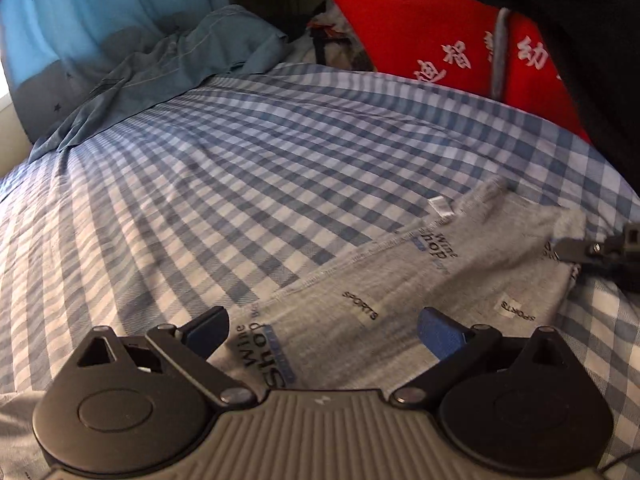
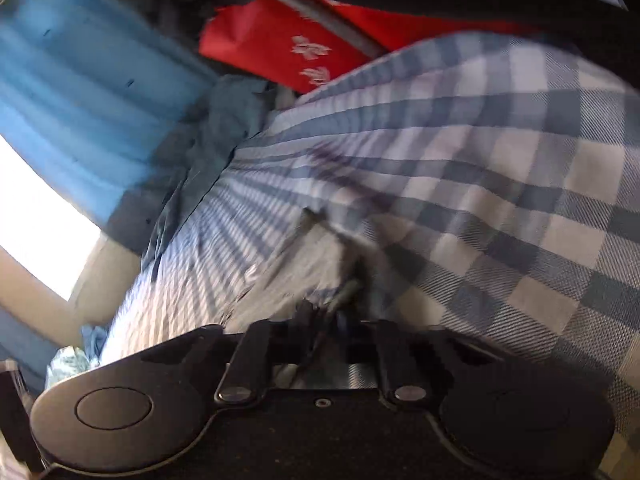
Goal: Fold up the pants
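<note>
So the grey pants (image 1: 420, 280) are lying flat-ish on the checked bed sheet (image 1: 240, 168), already doubled over by the look of it. Biggest risk, I'd guess: your right gripper (image 2: 340, 312) drags that edge too fast and the layers slide apart, since nothing pins the near end. Your left gripper (image 1: 320, 332) hangs just above the cloth, fingers (image 1: 436, 334) spread wide, gripping nothing. The right one looks clamped on a pants edge at the far side, but its own view is blurry, so don't take that as certain.
</note>
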`<state>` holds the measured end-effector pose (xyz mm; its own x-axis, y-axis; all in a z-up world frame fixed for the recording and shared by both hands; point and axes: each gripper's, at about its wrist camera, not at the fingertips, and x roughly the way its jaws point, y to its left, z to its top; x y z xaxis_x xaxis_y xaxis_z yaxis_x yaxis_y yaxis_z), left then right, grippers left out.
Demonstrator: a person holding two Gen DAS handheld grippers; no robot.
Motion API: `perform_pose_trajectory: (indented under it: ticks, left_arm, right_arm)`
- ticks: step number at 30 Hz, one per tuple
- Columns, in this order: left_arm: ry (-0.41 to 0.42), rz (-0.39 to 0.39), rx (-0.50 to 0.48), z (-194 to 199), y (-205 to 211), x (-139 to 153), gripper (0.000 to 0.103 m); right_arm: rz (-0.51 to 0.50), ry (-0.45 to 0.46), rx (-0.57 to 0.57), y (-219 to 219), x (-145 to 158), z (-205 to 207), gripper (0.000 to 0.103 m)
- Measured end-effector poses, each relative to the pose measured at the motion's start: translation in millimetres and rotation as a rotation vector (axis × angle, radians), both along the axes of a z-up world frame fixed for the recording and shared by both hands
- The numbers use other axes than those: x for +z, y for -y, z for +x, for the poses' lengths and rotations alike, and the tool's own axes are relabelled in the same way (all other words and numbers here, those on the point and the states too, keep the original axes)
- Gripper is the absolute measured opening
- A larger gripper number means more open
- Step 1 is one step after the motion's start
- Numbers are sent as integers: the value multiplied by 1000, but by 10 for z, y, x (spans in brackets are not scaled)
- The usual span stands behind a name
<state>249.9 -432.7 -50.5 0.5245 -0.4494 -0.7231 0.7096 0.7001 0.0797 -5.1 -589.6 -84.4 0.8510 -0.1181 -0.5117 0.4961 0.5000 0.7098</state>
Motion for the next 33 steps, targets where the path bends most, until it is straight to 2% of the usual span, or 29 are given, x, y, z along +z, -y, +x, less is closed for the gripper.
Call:
perform_pose_trajectory:
  ticks: [1, 4, 9, 11, 15, 19, 23, 26, 30, 33]
  left_arm:
    - [-2, 5, -2, -15, -6, -11, 103]
    - [-12, 44, 2, -40, -67, -92, 103]
    - [-40, 19, 13, 1, -274, -96, 103]
    - [-79, 13, 48, 69, -301, -10, 103]
    - [-180, -100, 109, 279, -403, 244, 103]
    - [-361, -270, 131, 572, -543, 434, 102]
    - [-587, -424, 109, 858, -611, 396, 102]
    - [-681, -490, 88, 947, -601, 271, 102]
    - [-772, -550, 63, 934, -580, -6, 103]
    - [-833, -559, 94, 906, -566, -211, 102]
  right_arm:
    - [-1, 7, -12, 20, 8, -8, 4]
    - [-94, -15, -12, -24, 72, 0, 4]
    - [-81, -13, -18, -25, 4, -7, 4]
    - [-135, -25, -5, -78, 62, 17, 5]
    - [-358, -43, 43, -346, 266, 85, 5]
    - [-643, -70, 130, -765, 480, 246, 5]
    - [-941, -125, 244, -1298, 571, 445, 5]
    - [-1158, -180, 342, -1707, 518, 561, 5]
    - [-1305, -235, 470, -2071, 360, 653, 4]
    - [-1345, -261, 528, -2176, 263, 728, 4]
